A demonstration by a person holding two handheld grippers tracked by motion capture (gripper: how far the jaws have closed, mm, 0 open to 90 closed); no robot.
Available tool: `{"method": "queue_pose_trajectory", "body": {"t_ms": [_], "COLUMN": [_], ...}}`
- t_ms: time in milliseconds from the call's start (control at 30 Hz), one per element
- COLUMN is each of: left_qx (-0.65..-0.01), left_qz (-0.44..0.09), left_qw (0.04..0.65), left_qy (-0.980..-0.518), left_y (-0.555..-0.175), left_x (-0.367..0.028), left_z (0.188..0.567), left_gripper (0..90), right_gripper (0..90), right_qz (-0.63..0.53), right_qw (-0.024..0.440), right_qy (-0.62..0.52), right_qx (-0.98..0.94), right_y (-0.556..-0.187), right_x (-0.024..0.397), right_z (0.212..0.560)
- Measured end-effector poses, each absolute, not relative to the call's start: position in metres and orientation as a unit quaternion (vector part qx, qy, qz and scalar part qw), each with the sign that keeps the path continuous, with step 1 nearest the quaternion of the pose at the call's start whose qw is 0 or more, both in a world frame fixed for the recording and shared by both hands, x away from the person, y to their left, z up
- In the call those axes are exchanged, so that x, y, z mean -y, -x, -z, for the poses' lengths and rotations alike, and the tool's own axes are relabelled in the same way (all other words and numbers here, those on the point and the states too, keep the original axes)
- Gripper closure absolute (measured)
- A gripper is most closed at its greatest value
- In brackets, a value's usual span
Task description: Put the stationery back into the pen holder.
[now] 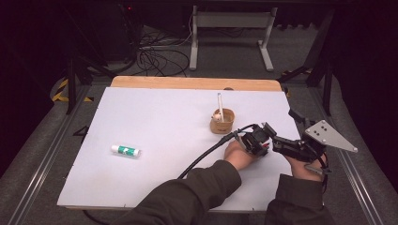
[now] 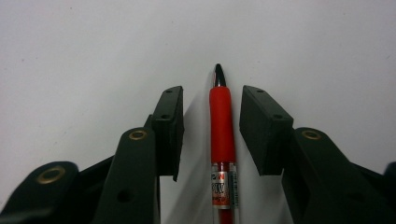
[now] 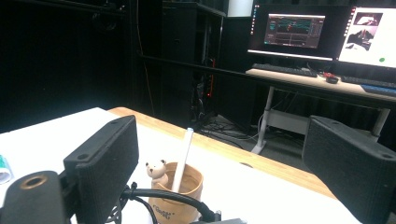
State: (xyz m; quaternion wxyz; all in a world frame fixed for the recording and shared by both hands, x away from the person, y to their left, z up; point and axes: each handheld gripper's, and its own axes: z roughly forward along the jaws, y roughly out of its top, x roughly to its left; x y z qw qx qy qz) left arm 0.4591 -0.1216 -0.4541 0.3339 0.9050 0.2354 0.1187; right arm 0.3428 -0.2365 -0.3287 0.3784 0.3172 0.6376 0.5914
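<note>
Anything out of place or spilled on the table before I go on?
Nothing spilled or damaged. The cup stands upright with a white pen in it; a glue stick lies loose far left. The red pen lies flat between the left claw's pads, not yet gripped.

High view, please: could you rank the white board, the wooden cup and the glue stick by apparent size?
1. White board, largest by far.
2. Wooden cup.
3. Glue stick, slimmer than the cup, though about as long.

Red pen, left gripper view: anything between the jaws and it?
Nothing visible. The red pen lies on the white table between the left gripper pads, a clear gap on each side, pads not yet touching.
</note>
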Motion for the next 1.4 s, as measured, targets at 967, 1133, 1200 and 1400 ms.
{"method": "queue_pose_trajectory", "body": {"t_ms": [967, 1133, 1200, 1400], "left_qx": [-0.221, -0.227, -0.225, -0.229], "left_qz": [-0.11, -0.11, -0.112, -0.12], "left_qw": [0.39, 0.432, 0.441, 0.472], "left_qy": [-0.887, -0.866, -0.862, -0.843], "left_y": [-0.458, -0.457, -0.457, -0.456], "left_x": [0.108, 0.094, 0.088, 0.069], "left_z": [0.428, 0.415, 0.41, 0.398], "left_gripper": [80.5, 80.5, 80.6, 80.6], "right_gripper": [13.3, 13.4, 13.4, 13.4], "right_qz": [-0.59, -0.593, -0.592, -0.591], "right_qw": [0.384, 0.382, 0.379, 0.378], "right_qy": [-0.319, -0.317, -0.319, -0.318], "right_qx": [-0.634, -0.634, -0.635, -0.637], "right_y": [-0.343, -0.344, -0.344, -0.345], "right_x": [0.236, 0.237, 0.236, 0.235], "right_z": [0.329, 0.329, 0.329, 0.33]}}
